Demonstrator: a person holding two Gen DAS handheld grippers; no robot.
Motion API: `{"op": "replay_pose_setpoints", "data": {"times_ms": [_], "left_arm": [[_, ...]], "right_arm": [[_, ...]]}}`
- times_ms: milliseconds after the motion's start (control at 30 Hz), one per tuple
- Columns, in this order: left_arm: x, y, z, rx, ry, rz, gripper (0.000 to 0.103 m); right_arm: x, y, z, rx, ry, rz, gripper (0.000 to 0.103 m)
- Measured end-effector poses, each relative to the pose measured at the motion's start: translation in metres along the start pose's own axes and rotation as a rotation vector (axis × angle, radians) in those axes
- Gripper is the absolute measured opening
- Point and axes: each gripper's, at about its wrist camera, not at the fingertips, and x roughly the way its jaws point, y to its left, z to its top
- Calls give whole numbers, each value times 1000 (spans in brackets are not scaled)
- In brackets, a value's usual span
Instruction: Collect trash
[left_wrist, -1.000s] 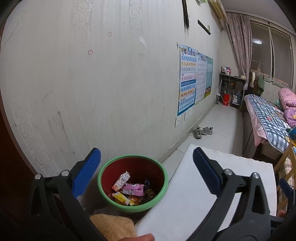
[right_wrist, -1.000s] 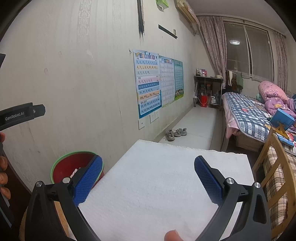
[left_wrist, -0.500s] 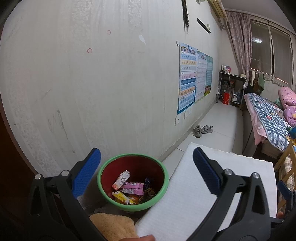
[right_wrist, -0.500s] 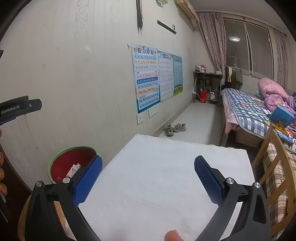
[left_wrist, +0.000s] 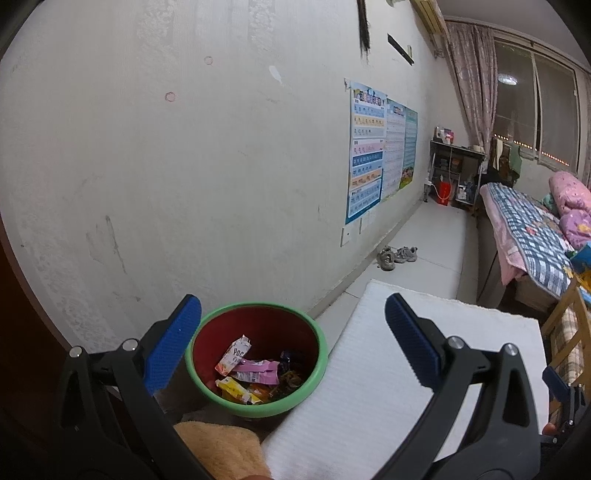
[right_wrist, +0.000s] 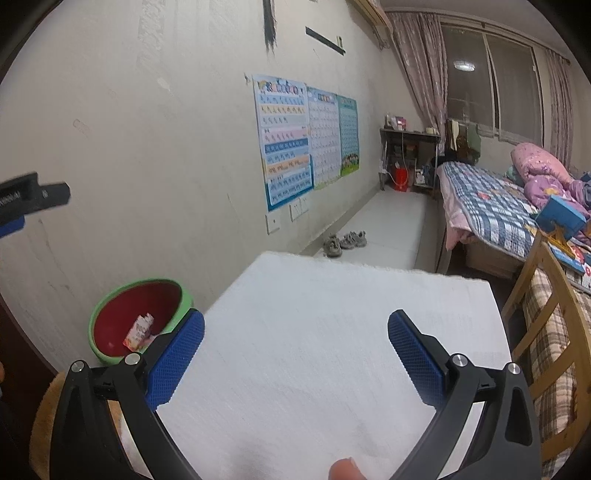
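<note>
Left wrist view: the left gripper (left_wrist: 291, 325) hangs with its jaws spread wide, nothing between the blue pads (left_wrist: 171, 347), touching nothing.
Fingertip at the frame bottom: a sliver of a person's finger (left_wrist: 255, 477) shows under the left gripper (too little to say more).
Tan cloth: a fuzzy tan cloth (left_wrist: 221, 448) lies at the near edge, just beside the bin's base.
Bin: a red bin with a green rim (left_wrist: 321, 354) stands on the floor against the wall, between the left pad and the white board.
Trash: wrappers (left_wrist: 255, 373) lie inside the bin, a white-and-pink one upright against the inner wall, pink and yellow ones flat below it (the darker pieces are too small to tell).
White board: the white board (left_wrist: 369, 398) lies just right of the bin, its surface bare.
Right wrist view: the right gripper (right_wrist: 295, 345) also has its jaws wide apart and empty, above the white board (right_wrist: 314, 332); whether the pads touch the board cannot be told.
Thumb: a fingertip (right_wrist: 345, 469) shows at the bottom edge.
Bin from this side: the bin (right_wrist: 99, 314) sits left of the board, one wrapper (right_wrist: 139, 330) visible inside.
Left edge: part of the other gripper (right_wrist: 29, 197) juts in.
Farther off: shoes (right_wrist: 343, 242) by the wall, posters (right_wrist: 303, 136) above them, a bed (right_wrist: 491, 203) to the right.
</note>
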Motion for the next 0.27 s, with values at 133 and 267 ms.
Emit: {"op": "replay_pose_setpoints", "data": {"times_ms": [133, 267], "left_arm": [[10, -1, -7, 32, 31, 26, 98], [26, 14, -31, 51, 106, 41, 98]], "right_arm": [[21, -30, -24, 29, 90, -62, 96], [46, -78, -54, 99, 179, -179, 96]]}}
